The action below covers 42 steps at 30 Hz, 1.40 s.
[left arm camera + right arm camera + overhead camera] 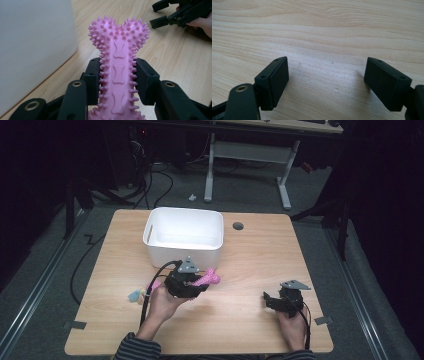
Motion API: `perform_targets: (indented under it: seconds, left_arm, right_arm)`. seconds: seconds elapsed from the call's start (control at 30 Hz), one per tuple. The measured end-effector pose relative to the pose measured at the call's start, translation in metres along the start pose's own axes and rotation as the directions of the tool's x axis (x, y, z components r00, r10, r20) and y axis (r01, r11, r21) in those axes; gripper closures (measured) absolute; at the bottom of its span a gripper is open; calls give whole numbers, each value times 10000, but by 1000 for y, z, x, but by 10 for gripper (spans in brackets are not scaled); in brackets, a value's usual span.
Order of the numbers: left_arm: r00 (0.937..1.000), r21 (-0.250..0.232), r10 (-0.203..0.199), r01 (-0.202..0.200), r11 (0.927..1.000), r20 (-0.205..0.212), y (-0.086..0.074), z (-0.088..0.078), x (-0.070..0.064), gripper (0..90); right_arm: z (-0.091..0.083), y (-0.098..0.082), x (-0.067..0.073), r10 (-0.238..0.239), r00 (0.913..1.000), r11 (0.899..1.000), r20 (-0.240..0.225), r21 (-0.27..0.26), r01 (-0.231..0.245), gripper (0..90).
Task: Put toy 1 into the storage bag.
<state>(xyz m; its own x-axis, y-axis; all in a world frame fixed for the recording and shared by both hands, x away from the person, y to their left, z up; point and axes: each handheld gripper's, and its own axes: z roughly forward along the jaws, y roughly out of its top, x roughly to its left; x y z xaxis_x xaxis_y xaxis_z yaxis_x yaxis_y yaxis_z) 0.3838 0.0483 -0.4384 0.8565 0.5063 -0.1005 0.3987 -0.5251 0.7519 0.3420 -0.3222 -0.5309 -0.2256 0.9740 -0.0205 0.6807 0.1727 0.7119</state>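
Left gripper: the left gripper (200,282) sat in the person's left hand (162,302) just in front of the white bin, near the table's middle; its jaws were clamped on the pink spiked bone toy, one pad pressed to each side of the shaft
Bone toy: the pink spiked bone toy (119,67) was held between the black pads (93,82) in the left gripper view; its knobbed two-lobed end stuck out past the jaws, and its embossed bone shapes faced the camera; in the high view that end pointed toward the table's right side, just below the bin's front wall; whether it touched the table could not be told
White bin: the white bin (184,251) stood on the far half of the table, left of centre; its wall rose close at the left of the left gripper view
Right gripper: the right gripper (325,85) lay low over bare wood at the table's near right, held by the right hand (292,327); its jaws stood wide apart with nothing between them
Small toy: a small blue and yellow toy (136,295) lay on the table just left of the left hand; its kind was too small to tell
Table: the wooden table (250,260) carried a round grommet hole (238,226) to the right of the bin
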Motion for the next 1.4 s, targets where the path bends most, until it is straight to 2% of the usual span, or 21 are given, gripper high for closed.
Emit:
perform_targets:
  seconds: [0.1, 0.43, 0.7, 0.87, 1.1, 1.17, 1.2, 1.23, 1.27, 1.3, 1.33, 1.4]
  left_arm:
    - [9999, -40, -61, 60, 10000, -125, 2, -9, 3, 595]
    - [9975, -605, -618, 596, 9964, -346, 5, -41, 19, 595]
    - [9957, -790, -749, 705, 9944, -551, 11, -56, 28, 595]
    - [9944, -882, -762, 697, 9937, -725, 21, -67, 37, 595]
    - [9893, -1014, -909, 794, 9917, -1143, 34, -80, 51, 595]
    - [9859, -1058, -1001, 862, 9906, -1338, 42, -88, 60, 595]
    - [9859, -1058, -1001, 862, 9906, -1338, 42, -88, 60, 595]
    - [9828, -1047, -1043, 889, 9905, -1527, 47, -91, 67, 595]
    - [9828, -1047, -1043, 889, 9905, -1527, 47, -91, 67, 595]
    - [9806, -1052, -1106, 943, 9900, -1618, 51, -94, 74, 595]
    - [9806, -1052, -1106, 943, 9900, -1618, 51, -94, 74, 595]
    - [9769, -1039, -1188, 1014, 9894, -1777, 57, -95, 83, 595]
  right_arm:
    - [0, 0, 0, 1, 10000, 10000, 0, 1, -1, 199]
    - [0, 0, 0, 3, 10000, 10000, -4, 0, -3, 199]
    - [0, 0, 0, 2, 10000, 10000, -5, 0, -2, 199]
    - [0, 0, 0, 2, 10000, 10000, -3, 1, -2, 199]
    - [0, 0, 0, 1, 10000, 10000, -8, 2, -1, 199]
    - [0, 0, 0, -2, 10000, 10000, -8, 1, 2, 199]
    - [0, 0, 0, -2, 10000, 10000, -8, 1, 2, 199]
    - [0, 0, 0, -2, 10000, 10000, -12, 3, 2, 199]
    - [0, 0, 0, -2, 10000, 10000, -15, 4, 2, 199]
    - [0, 0, 0, -5, 10000, 10000, -15, 2, 5, 199]
    - [0, 0, 0, -5, 10000, 10000, -15, 2, 5, 199]
    - [0, 0, 0, -4, 10000, 10000, -15, 3, 4, 199]
